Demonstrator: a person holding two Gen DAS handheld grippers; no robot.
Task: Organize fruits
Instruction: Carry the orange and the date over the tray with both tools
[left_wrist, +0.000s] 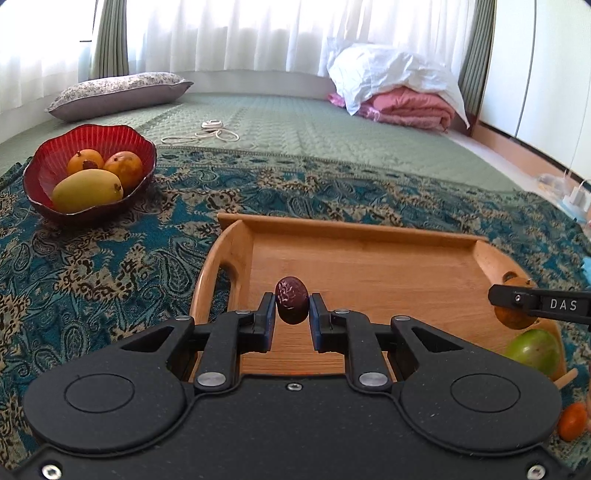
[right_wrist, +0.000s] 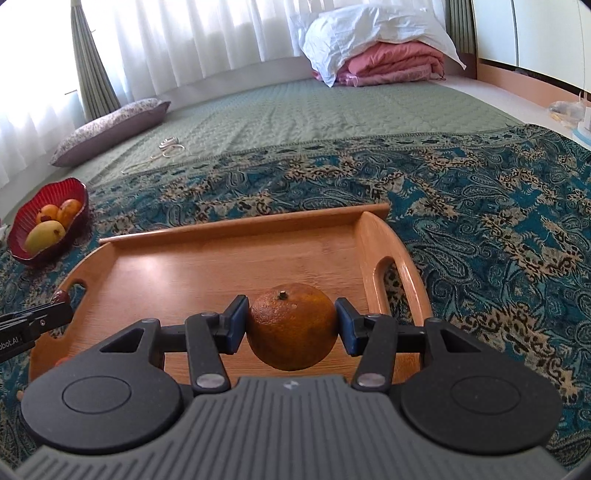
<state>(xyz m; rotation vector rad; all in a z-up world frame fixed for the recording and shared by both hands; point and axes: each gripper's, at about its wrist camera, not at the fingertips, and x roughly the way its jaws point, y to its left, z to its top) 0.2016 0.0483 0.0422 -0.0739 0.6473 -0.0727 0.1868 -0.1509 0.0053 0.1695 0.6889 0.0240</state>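
The left gripper clamps a small wrinkled dark-red fruit, and the right gripper clamps a round orange citrus fruit, both above a rectangular wooden tray.

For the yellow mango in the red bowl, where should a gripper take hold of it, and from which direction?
Grip the yellow mango across its narrow middle, coming down from above. It lies on its side at the front of the red bowl, long axis roughly level, so its flanks are probably the shortest span for the fingers. The bowl wall blocks a low side approach, and two orange fruits crowd it behind.
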